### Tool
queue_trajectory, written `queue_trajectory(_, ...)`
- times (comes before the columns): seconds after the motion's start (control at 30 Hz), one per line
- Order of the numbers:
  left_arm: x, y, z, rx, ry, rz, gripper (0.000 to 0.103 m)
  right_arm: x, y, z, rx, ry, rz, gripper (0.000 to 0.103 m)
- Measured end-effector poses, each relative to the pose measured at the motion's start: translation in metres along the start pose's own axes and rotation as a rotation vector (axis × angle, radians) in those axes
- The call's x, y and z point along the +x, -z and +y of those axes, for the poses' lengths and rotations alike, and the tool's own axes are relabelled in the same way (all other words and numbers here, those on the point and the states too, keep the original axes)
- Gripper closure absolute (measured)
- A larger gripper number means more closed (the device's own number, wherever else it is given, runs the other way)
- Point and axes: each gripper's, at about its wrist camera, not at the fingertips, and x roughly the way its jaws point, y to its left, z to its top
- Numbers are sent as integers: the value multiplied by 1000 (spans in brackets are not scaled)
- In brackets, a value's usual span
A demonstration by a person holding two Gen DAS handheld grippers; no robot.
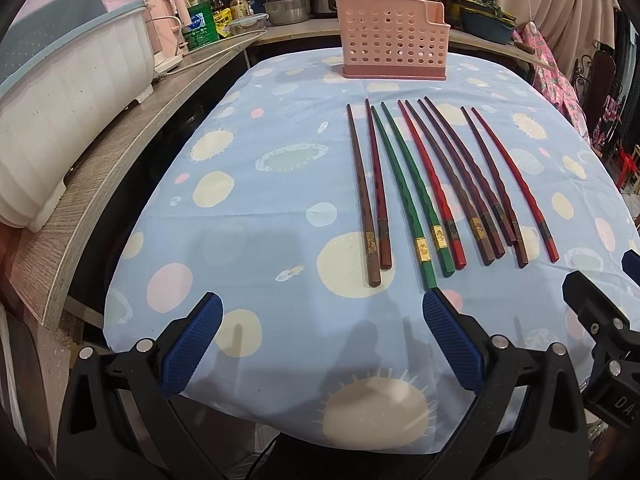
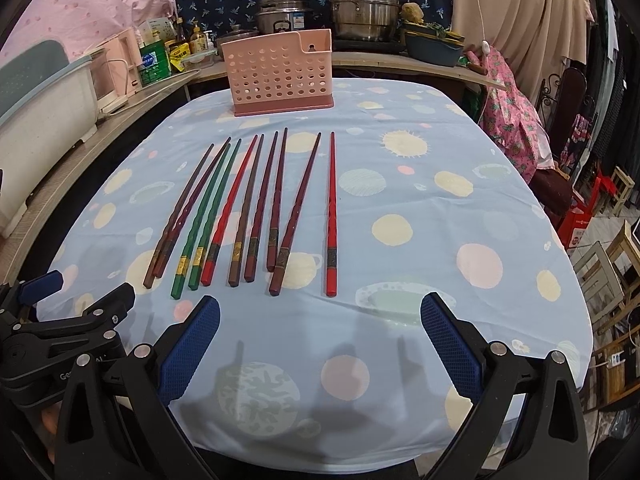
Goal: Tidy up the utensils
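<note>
left gripper (image 1: 322,344): fingers spread apart, holding nothing | right gripper (image 2: 320,346): fingers spread apart, holding nothing | chopsticks (image 2: 256,216): row flat on counter (image 2: 440,240) just ahead of both | pink holder (image 2: 280,74): upright beyond the chopsticks' far tips

A: The desk (image 1: 280,184) wears a matt cotton-looking cloth, lightly creased. The chopsticks (image 1: 420,184) look lacquered, smooth with a slight sheen, and some carry a shiny gold band near the thick end.

B: And the basket (image 1: 390,40)?

A: Pink plastic, smooth and perforated, fairly dull. The pots (image 2: 366,4) behind it are bright polished metal.

B: The tongs?

A: Left tongs (image 1: 320,340) and right tongs (image 2: 320,340) alike: blue pads (image 1: 190,350) with a fine ribbed, rubbery texture, on matt black plastic arms with small shiny metal rivets. The side shelf (image 1: 92,184) shows a greyish wood-grain surface.
</note>
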Motion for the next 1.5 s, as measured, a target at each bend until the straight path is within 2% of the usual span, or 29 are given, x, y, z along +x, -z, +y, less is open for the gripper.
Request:
queue_trajectory(1.03, -1, 0, 0, -3, 1, 0, 7, -1, 0, 0, 3, -2, -1, 7)
queue_trajectory(1.33, 11, -13, 24, -78, 9, 11, 7, 4, -7, -9, 25, -1, -3, 7)
queue_trajectory(1.5, 25, -23, 27, -80, 15, 15, 8, 13, -16, -15, 38, 4, -2, 7)
